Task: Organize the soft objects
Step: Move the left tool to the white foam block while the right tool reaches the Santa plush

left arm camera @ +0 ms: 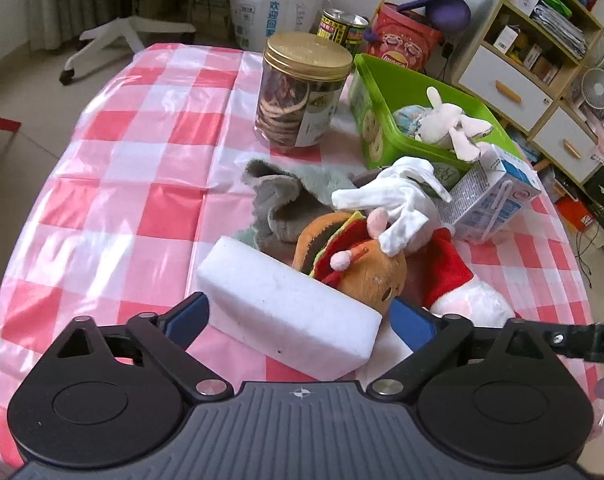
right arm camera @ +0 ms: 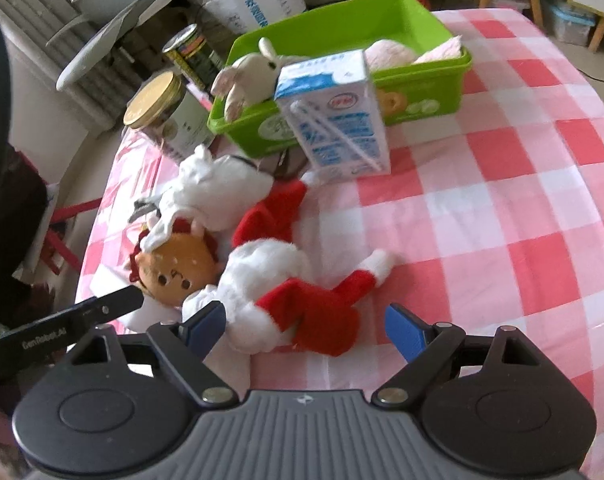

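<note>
A white foam sponge block (left arm camera: pixel 290 312) lies on the checked tablecloth between the open fingers of my left gripper (left arm camera: pixel 300 320). Behind it lie a hamburger plush (left arm camera: pixel 350 256), a grey cloth (left arm camera: pixel 282 200), a white glove (left arm camera: pixel 398 200) and a red-and-white Santa plush (left arm camera: pixel 458 280). My right gripper (right arm camera: pixel 306 330) is open, its fingers on either side of the Santa plush (right arm camera: pixel 298 304). The hamburger plush (right arm camera: pixel 178 264) lies to its left. A green bin (left arm camera: pixel 386 92) holds a white rabbit plush (left arm camera: pixel 446 124); the bin (right arm camera: pixel 418 92) and rabbit (right arm camera: pixel 254 70) show in the right wrist view too.
A gold-lidded jar (left arm camera: pixel 302 92) stands left of the bin. A blue-and-white milk carton (left arm camera: pixel 490 200) stands in front of the bin, also in the right wrist view (right arm camera: pixel 338 116). Tins (left arm camera: pixel 344 28) stand behind. Shelves (left arm camera: pixel 542 40) and a chair base (left arm camera: pixel 114 40) are beyond the table.
</note>
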{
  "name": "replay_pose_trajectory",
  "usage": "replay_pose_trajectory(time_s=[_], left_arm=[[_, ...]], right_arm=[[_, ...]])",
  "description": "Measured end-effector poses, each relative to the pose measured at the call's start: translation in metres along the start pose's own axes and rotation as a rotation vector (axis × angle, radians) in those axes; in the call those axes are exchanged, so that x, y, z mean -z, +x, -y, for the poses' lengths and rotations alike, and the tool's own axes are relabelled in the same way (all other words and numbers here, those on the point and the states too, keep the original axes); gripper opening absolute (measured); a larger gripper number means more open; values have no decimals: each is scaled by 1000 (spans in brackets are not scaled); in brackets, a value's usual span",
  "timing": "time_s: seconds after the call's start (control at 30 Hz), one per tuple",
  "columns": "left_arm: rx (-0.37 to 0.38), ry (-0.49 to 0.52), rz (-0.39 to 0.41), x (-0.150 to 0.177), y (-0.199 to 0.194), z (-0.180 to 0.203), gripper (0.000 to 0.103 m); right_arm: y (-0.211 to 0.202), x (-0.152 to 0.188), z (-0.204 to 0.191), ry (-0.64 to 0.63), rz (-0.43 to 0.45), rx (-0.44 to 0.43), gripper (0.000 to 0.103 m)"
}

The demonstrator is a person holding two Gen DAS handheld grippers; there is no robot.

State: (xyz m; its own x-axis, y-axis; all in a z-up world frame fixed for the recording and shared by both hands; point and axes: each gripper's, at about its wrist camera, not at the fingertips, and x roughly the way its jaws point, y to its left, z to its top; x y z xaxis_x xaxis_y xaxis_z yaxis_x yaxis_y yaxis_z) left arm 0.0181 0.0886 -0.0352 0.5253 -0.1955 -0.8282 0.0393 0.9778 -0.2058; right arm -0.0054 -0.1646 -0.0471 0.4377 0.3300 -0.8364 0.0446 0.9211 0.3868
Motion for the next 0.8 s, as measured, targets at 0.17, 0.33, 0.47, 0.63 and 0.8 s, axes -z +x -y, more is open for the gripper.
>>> replay_pose_trajectory(time_s=[0.17, 0.33, 0.47, 0.63, 0.8], left_arm=[[17, -3, -8, 0, 0, 1, 74], [17, 10, -3, 0, -3, 4, 61], [12, 17, -4, 0, -4, 6, 51], [0, 31, 1, 0, -8, 8, 42], [-9, 41, 9, -1, -12, 9, 38]], right_arm=[[7, 1, -6, -25, -5, 1, 65], [12, 2, -7, -32, -11, 8, 65], [14, 2, -8, -34, -10, 1, 65], [19, 3, -10, -48, -7, -9, 63], [25, 2, -10, -53, 4, -9, 52]])
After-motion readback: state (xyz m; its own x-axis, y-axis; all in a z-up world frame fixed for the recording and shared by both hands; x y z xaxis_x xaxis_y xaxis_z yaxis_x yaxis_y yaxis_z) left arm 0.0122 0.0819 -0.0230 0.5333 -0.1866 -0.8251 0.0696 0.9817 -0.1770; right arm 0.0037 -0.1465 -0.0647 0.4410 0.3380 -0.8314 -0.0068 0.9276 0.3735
